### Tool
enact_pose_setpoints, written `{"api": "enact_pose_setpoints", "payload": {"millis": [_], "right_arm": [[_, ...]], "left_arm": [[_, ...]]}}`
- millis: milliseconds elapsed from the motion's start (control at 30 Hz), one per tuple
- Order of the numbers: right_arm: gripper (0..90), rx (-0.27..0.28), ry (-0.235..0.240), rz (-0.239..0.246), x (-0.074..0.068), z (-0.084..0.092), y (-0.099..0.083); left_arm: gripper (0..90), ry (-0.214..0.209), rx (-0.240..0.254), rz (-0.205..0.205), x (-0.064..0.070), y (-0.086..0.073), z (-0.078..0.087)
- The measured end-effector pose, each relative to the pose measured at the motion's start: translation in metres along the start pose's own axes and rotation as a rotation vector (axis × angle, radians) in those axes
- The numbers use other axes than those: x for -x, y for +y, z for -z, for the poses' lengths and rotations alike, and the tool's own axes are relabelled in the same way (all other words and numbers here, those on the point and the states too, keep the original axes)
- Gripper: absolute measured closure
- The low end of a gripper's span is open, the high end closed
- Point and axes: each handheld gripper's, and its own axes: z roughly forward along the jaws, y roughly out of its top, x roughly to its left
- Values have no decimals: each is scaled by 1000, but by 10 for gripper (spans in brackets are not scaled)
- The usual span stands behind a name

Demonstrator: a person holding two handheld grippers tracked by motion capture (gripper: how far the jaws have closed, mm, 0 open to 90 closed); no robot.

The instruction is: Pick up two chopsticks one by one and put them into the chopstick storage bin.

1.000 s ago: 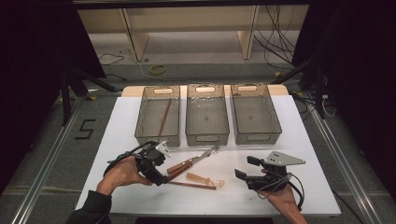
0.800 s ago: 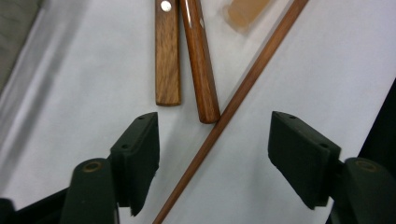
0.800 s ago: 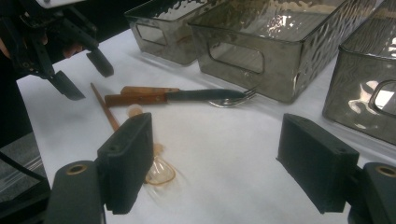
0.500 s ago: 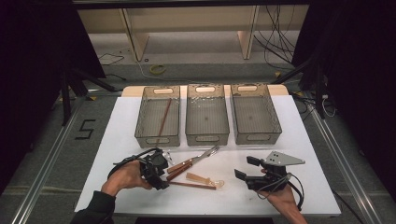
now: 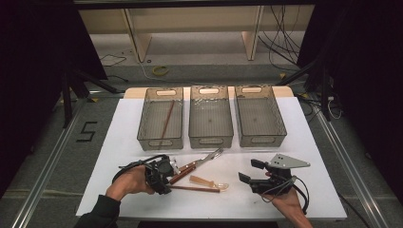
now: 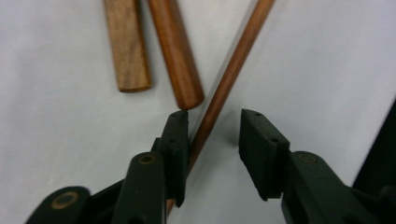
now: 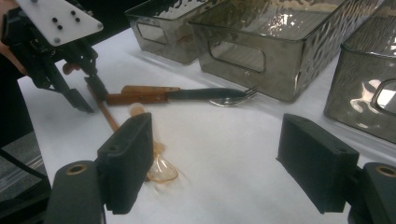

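Three bins; left one holds chopstick.

White table: three bins, cutlery, chopstick, spoon.

Three grey bins, two chopsticks, one fork, one knife, one spoon.

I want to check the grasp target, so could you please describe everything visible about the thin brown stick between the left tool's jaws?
The thin brown stick is a slim, round, smooth rod, seemingly polished wood, like a chopstick. It lies flat on the white table, passing between the jaws of the left tool, which have just been closing. One jaw touches its side; the other stands clear. Two thicker wooden handles lie just beside it.
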Motion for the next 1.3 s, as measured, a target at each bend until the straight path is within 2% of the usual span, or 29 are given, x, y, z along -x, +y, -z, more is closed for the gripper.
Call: {"api": "enact_pose_setpoints", "payload": {"millis": [67,167,300,400,533,567,900,1033,1167,1300], "right_arm": [[274,0,0,0,0,0,0],[274,0,0,1,0,0,0],[274,-1,-1,0,0,0,0],[274,-1,-2,2,0,0,0],[274,-2,-2,0,0,0,0],[274,-1,-2,2,0,0,0],[275,-1,-2,1,0,0,0],[274,-2,-1,0,0,0,0],[275,-2,-2,0,0,0,0],[274,-2,-2,0,0,0,0]], "left_arm": [[659,6,-22,-26,2,1,0],[732,10,-33,-58,6,2,0],[769,12,-37,-96,11,1,0],[799,14,-52,-151,13,2,0],[823,0,-35,-170,15,0,-1],[828,-2,-45,-186,14,0,0],[841,0,-30,-198,15,-1,2],[842,2,-8,-177,16,-2,7],[843,12,2,-180,18,-1,13],[844,21,41,-175,20,1,21]]}}
